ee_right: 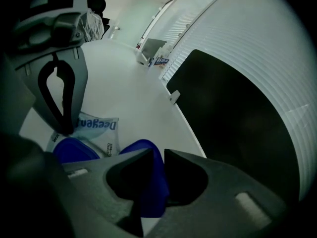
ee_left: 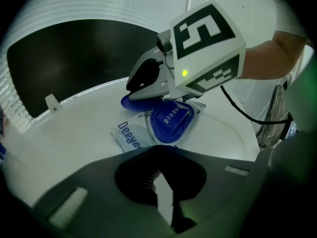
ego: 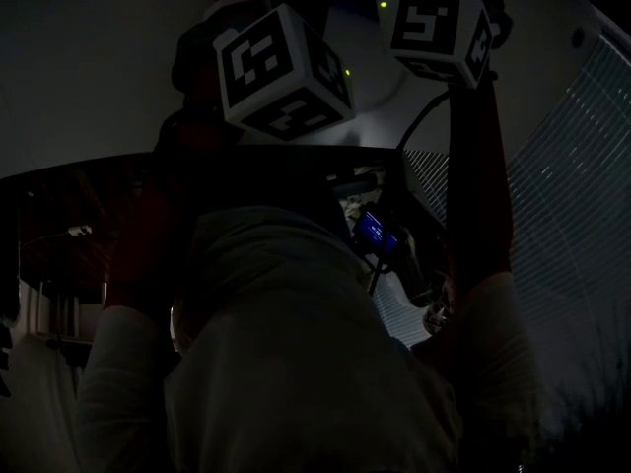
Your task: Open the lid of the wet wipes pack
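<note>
Now: left claw (ee_left: 161,197) on pack (ee_left: 128,139), right claw (ee_right: 156,155) on lid (ee_right: 147,182).
Left claw is nearly closed, its tips at the pack's near edge with a white sliver between them; I read this as the film edge pinched. The pack lies flat on the table (ee_left: 74,128), long axis running from left claw towards right. The blue base (ee_left: 171,123) sits mid-pack. Just beyond it the right claw is clamped on the lid, which is tilted up off the base. Right hand nearer; next pull judged up and away from the left claw.
</note>
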A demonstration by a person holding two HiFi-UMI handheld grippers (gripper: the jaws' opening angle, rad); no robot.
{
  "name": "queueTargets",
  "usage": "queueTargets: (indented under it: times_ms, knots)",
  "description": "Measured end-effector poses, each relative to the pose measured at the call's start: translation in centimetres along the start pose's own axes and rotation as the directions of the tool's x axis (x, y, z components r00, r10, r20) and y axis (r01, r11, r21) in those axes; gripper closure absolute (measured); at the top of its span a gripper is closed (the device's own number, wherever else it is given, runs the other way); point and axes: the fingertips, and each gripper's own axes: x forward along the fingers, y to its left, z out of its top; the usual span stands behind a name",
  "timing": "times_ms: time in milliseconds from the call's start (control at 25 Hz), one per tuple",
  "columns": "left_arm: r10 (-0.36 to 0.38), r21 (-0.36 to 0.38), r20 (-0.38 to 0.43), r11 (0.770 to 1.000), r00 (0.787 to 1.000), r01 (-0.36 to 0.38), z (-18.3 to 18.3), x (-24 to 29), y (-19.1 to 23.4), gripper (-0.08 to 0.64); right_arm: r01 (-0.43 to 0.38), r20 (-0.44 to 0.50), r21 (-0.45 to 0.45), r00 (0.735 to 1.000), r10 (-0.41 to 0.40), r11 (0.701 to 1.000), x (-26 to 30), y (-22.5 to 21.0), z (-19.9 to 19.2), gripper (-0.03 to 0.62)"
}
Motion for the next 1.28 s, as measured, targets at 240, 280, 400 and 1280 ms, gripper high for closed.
queueTargets:
  times_ms: [240,280,400,1280]
  knots:
    - [-0.001,-0.002,0.003,1.000,1.000,0.001,-0.1,0.1,-0.1,0.558,-0.013,-0.011,0.002,1.000,0.013,1.000,0.7,0.9,-0.9,0.522]
    - [-0.002,-0.001,0.004,1.000,1.000,0.002,-0.1,0.1,-0.1,0.558,-0.012,-0.013,0.004,1.000,0.012,1.000,0.7,1.0,-1.0,0.522]
    - [-0.007,0.000,0.003,1.000,1.000,0.007,0.0,0.2,-0.1,0.558,-0.005,-0.018,-0.001,1.000,0.005,1.000,0.9,1.2,-1.2,0.545]
    - [0.134,-0.035,0.296,0.991,0.946,-0.129,12.7,-14.4,2.4,0.558,0.191,0.158,0.350,0.953,-0.258,0.917,-16.4,-10.5,7.4,0.591]
